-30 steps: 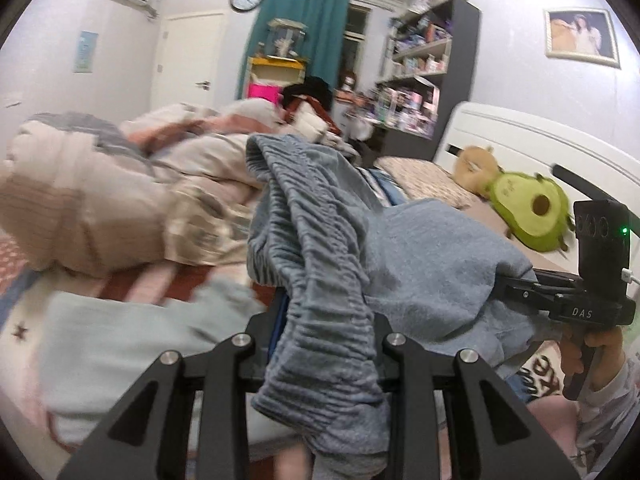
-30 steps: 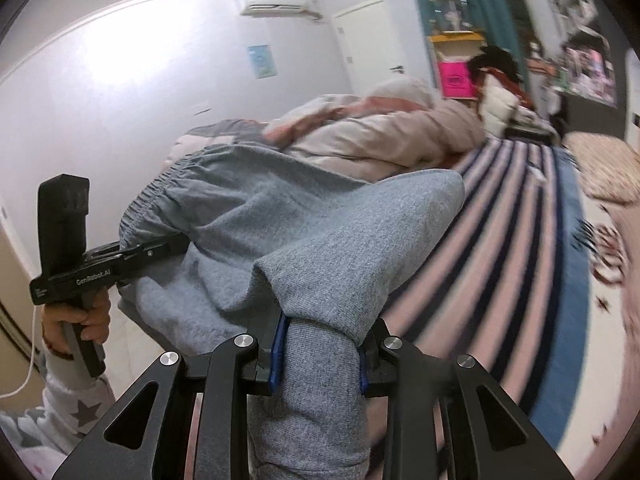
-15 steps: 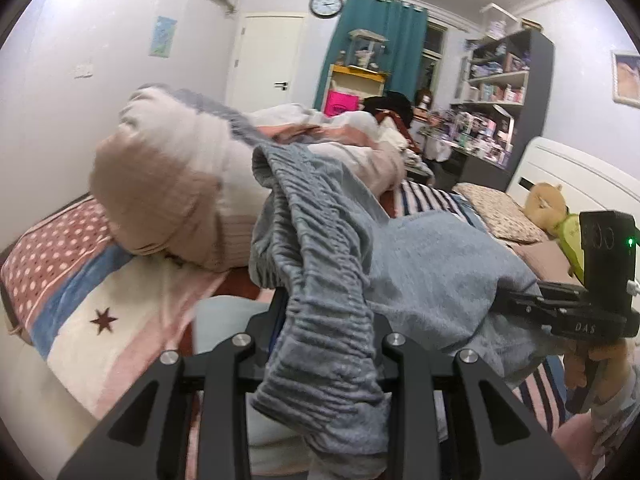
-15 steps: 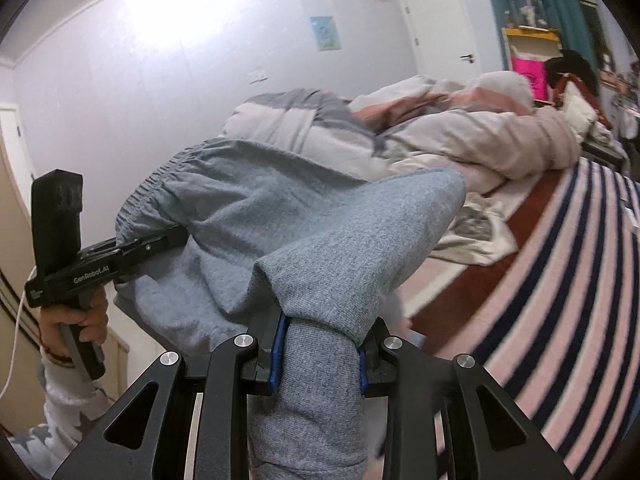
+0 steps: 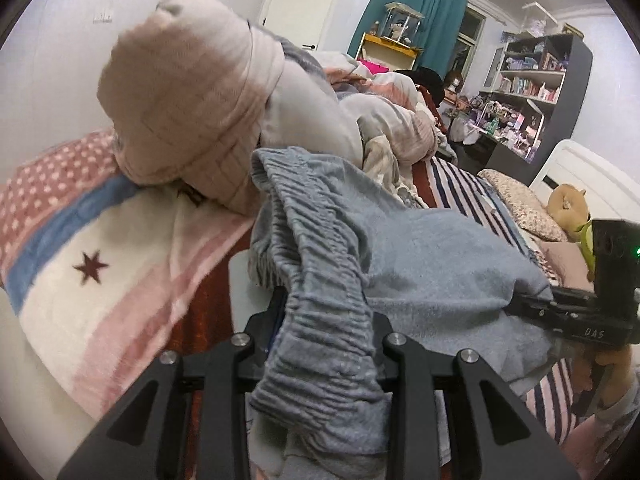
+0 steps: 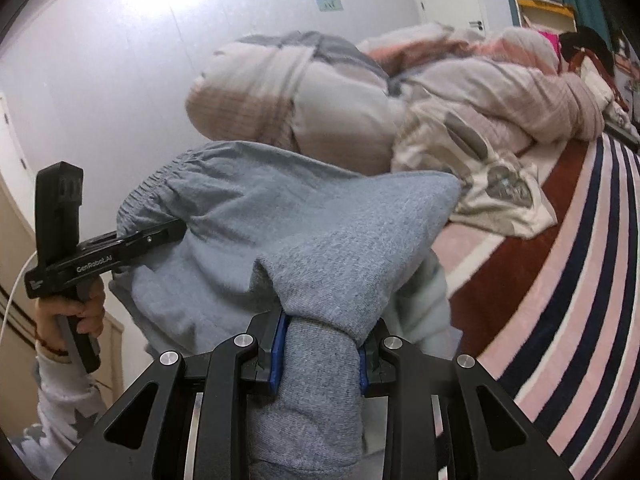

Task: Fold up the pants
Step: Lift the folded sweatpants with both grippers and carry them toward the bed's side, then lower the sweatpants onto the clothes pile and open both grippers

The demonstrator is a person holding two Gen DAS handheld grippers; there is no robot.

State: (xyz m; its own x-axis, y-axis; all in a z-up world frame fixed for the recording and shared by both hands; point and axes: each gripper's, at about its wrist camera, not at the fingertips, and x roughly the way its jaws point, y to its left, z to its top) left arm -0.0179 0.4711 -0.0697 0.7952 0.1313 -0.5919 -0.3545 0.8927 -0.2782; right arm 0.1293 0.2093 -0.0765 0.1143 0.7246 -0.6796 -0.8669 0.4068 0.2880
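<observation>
Grey sweat pants [image 5: 404, 252] hang in the air between both grippers above the bed. My left gripper [image 5: 324, 344] is shut on the gathered elastic waistband [image 5: 320, 320]. My right gripper [image 6: 320, 352] is shut on a bunched fold of the pants [image 6: 320, 248]. In the right wrist view the left gripper [image 6: 160, 236] pinches the waistband at the left. In the left wrist view the right gripper [image 5: 532, 308] pinches the pants at the right.
A rolled pink and grey duvet [image 5: 192, 92] lies on the bed behind the pants. A striped bedspread [image 6: 580, 280] covers the bed. A white printed garment [image 6: 492, 184] lies by the duvet. A star blanket [image 5: 88, 264] is at the left. Shelves [image 5: 536, 92] stand far right.
Both grippers have swung left with the pants still held, so the rolled duvet is now larger and closer behind the pants. The grip on both sides is unchanged.
</observation>
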